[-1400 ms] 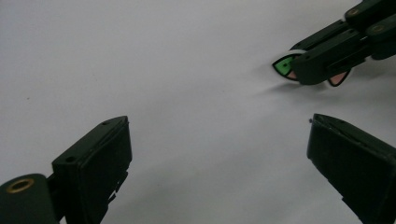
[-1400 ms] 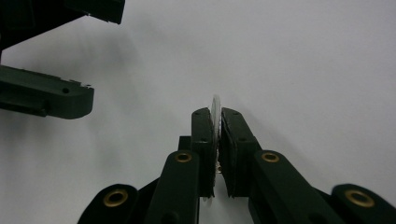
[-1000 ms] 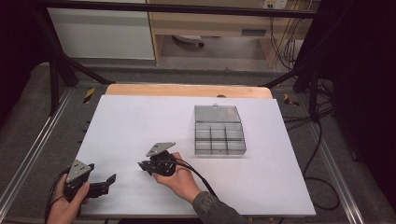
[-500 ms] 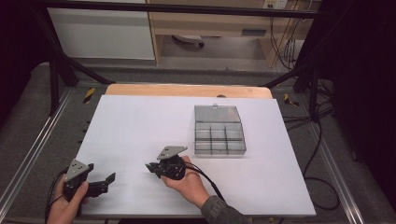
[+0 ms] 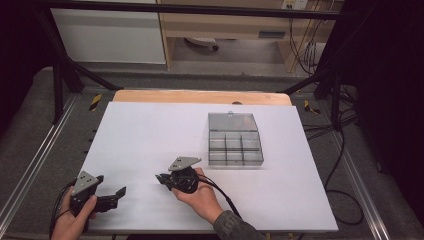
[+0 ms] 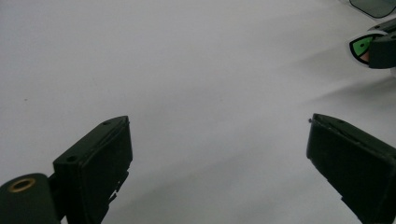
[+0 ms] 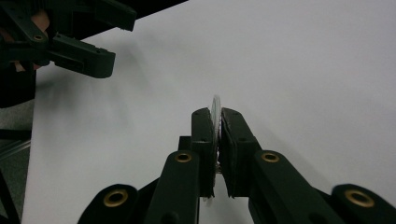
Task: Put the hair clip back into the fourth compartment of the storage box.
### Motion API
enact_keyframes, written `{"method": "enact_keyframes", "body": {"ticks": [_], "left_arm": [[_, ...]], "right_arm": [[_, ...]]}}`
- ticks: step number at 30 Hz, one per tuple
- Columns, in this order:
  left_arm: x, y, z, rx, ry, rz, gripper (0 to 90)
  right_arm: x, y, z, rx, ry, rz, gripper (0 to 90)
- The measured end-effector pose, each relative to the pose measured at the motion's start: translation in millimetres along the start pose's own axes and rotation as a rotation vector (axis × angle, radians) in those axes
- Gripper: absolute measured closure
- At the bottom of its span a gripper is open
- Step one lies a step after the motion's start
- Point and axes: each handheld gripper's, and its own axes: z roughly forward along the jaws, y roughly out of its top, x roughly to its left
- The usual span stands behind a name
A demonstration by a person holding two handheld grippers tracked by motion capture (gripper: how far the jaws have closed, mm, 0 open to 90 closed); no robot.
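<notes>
A thin, flat disc (image 7: 215, 108) is pinched edge-on between the clenched right tongs (image 7: 215, 140); in the left gripper view it appears as a white-rimmed piece with a green face (image 6: 360, 48). It is carried above the white desk (image 5: 150, 130), left of the compartment box (image 5: 235, 140) and well apart from it. The left tongs (image 6: 217, 154) are released, with nothing between the jaws, near the desk's front left corner.

A slip is judged the main risk: only a small part of the disc is gripped, so it could pivot or drop if the hand is swung quickly. It could also be released into the wrong cell, since the box's cells are small and adjoining.

The box is made of clear, grey-tinted plastic, rectangular, with an upright hinged lid and a grid of dividers. The desk cover is matt and smooth; the jaw pads are black and blocky.
</notes>
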Motion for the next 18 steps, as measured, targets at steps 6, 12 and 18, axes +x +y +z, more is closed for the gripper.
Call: {"method": "enact_keyframes", "body": {"ticks": [6,12,18], "left_arm": [[-0.3,-0.1,0.5,0.005,-0.003,0.004,6.8],[-0.4,-0.1,0.2,0.005,-0.003,0.005,6.8],[0.0,-0.1,-0.1,0.006,0.002,0.011,6.8]], "right_arm": [[-4.1,1.4,-4.7,-0.013,-0.016,0.001,84.4],[-7.2,2.6,-8.3,-0.019,-0.031,-0.004,84.4],[-10.0,5.0,-14.1,-0.029,-0.048,-0.009,84.4]]}}
